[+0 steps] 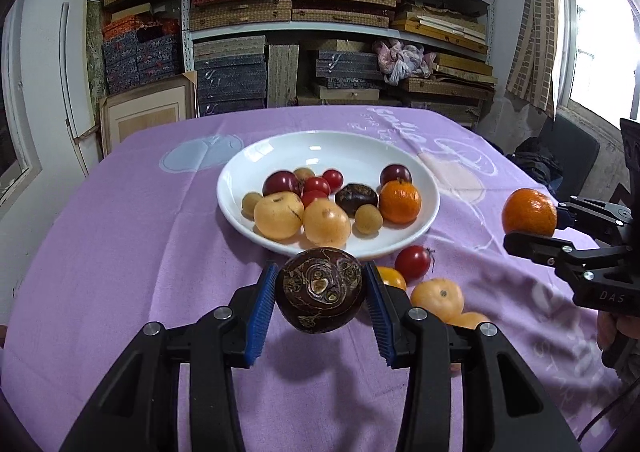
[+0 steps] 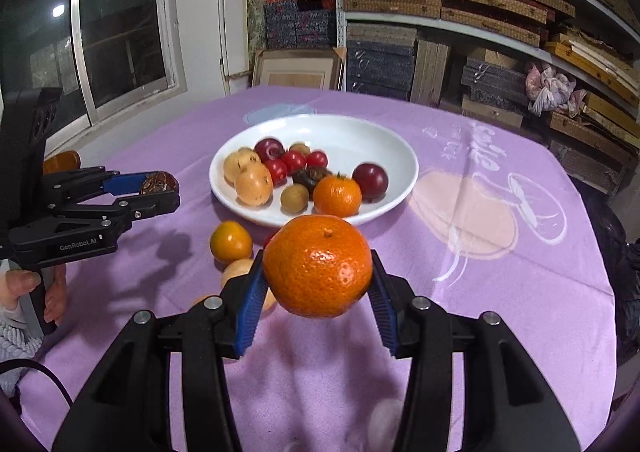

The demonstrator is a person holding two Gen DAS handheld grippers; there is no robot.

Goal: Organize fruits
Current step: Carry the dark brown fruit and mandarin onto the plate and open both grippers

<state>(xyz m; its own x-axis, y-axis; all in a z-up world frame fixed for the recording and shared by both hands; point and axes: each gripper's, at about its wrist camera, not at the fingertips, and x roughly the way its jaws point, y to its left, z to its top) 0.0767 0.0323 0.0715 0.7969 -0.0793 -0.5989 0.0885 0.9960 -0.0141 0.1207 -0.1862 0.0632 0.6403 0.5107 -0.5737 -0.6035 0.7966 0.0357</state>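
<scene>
Two grips are loaded above the table (image 1: 120,220): the left gripper (image 1: 320,292) clamps a dark chestnut (image 1: 320,294), the right gripper (image 2: 318,280) a tangerine (image 2: 318,270), both short of the plate's (image 1: 400,248) near rim; round fruit could slip from the ribbed pads, or roll off the crowded plate if dropped; readable: "GenRobot.AI", "DAS"; cloth lettering unclear
</scene>
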